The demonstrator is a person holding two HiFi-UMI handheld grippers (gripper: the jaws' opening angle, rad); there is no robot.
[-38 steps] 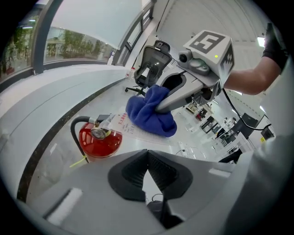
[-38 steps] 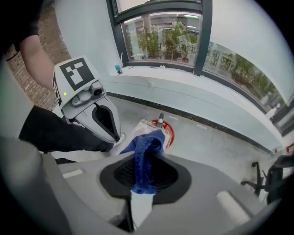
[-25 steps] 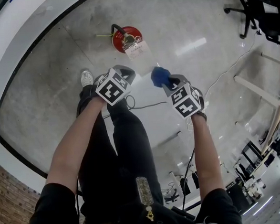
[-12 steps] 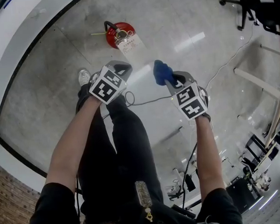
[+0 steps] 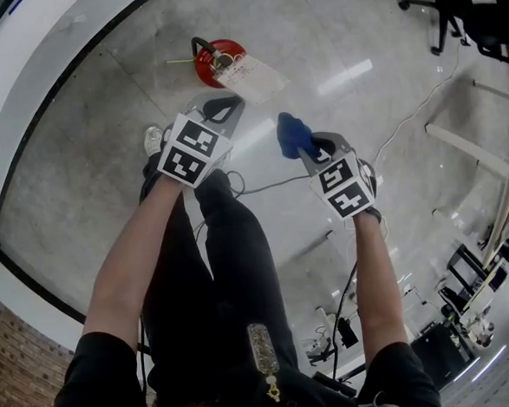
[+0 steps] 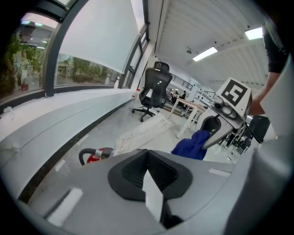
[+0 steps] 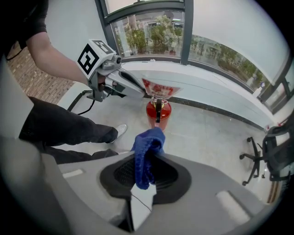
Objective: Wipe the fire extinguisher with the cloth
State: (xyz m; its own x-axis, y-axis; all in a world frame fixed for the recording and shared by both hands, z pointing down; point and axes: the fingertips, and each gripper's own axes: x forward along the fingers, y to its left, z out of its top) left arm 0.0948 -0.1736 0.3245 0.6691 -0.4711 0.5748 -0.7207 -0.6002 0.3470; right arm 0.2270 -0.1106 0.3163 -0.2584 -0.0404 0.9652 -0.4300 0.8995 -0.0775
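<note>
Though apart, one cloth (image 5: 294, 135), one extinguisher (image 5: 207, 65).

You have bright, even daylight from the tall glass windows (image 7: 151, 27) at the top of the right gripper view. White ceiling strip lights (image 6: 205, 53) throw glare streaks on the polished grey concrete floor (image 5: 342, 83), upper right of the head view. Edges bow heavily, and the corners of both gripper views go black.

The tag (image 5: 256, 76) hides part of the fire extinguisher (image 5: 208, 57); its print is unreadable.
</note>
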